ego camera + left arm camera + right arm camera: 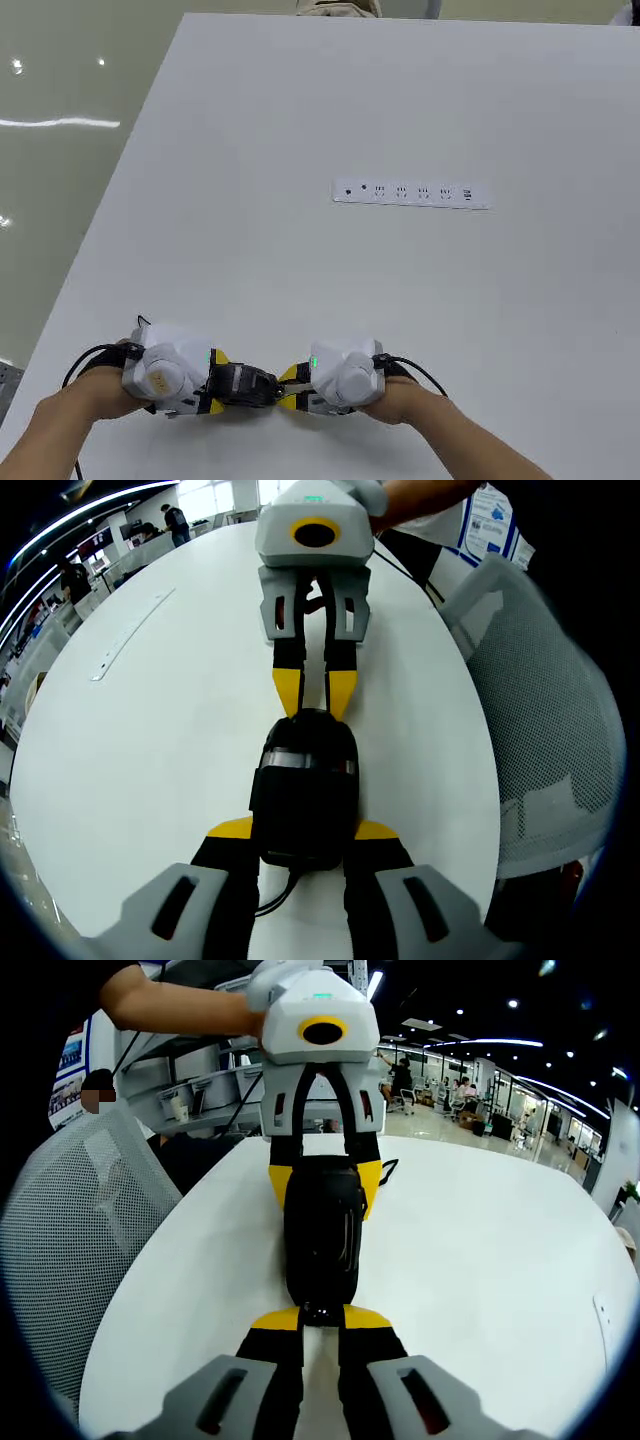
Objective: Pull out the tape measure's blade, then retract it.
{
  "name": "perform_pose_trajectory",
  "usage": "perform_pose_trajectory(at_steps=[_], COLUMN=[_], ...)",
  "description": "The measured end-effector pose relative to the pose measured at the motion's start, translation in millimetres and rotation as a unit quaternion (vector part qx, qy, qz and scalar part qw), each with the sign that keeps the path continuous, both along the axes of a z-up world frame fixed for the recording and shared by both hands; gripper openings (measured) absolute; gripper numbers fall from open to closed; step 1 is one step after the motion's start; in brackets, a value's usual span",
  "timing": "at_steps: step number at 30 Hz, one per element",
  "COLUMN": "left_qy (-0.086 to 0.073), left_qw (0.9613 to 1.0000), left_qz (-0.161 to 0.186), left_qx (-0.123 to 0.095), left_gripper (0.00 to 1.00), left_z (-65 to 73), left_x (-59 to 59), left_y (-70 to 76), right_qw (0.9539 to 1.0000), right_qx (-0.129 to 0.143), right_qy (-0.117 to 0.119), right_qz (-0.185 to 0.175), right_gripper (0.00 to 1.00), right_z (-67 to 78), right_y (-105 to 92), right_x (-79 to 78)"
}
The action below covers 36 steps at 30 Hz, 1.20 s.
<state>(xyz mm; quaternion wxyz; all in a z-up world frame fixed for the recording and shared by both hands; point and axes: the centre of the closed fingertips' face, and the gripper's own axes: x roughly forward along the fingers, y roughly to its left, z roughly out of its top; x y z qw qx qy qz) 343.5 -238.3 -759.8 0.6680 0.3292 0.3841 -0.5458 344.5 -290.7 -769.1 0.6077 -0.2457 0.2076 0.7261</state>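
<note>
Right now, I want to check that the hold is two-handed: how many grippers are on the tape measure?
2. The left gripper clamps the tape measure by its body. The right gripper, facing it, appears to pinch its blade end.

Left gripper [305, 832] and right gripper [315, 694] clamp tape measure [305, 775].

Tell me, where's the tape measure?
The tape measure sits low and left in the head view, near the front edge of the table, held in the left gripper with the right gripper at its other end.
</note>
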Motion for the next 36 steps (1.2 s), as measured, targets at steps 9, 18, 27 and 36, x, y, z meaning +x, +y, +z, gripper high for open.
perform_pose_trajectory(at_steps=[9, 18, 27, 36], left_qy=[0.001, 0.003, 0.004, 0.005], left_qw=[1.0000, 1.0000, 1.0000, 0.9999], left_qz=[0.003, 0.006, 0.008, 0.009], left_qx=[0.000, -0.001, -0.002, -0.002], left_gripper=[0.28, 0.28, 0.28, 0.28], left_z=[-0.2, -0.4, -0.4, 0.0], left_x=[0.1, -0.2, -0.4, -0.6], left_y=[0.7, 1.8, 2.4, 1.9], right_qw=[1.0000, 1.0000, 1.0000, 0.9999], right_qx=[-0.003, -0.002, -0.003, -0.008], right_qy=[-0.004, -0.003, -0.005, -0.006], right_qz=[0.005, 0.006, 0.008, 0.009], right_gripper=[0.10, 0.10, 0.10, 0.10], right_z=[0.6, 2.0, 1.6, 2.2], right_y=[-0.1, -0.1, -1.5, -7.2], right_x=[-0.1, -0.1, 0.1, 0.7])
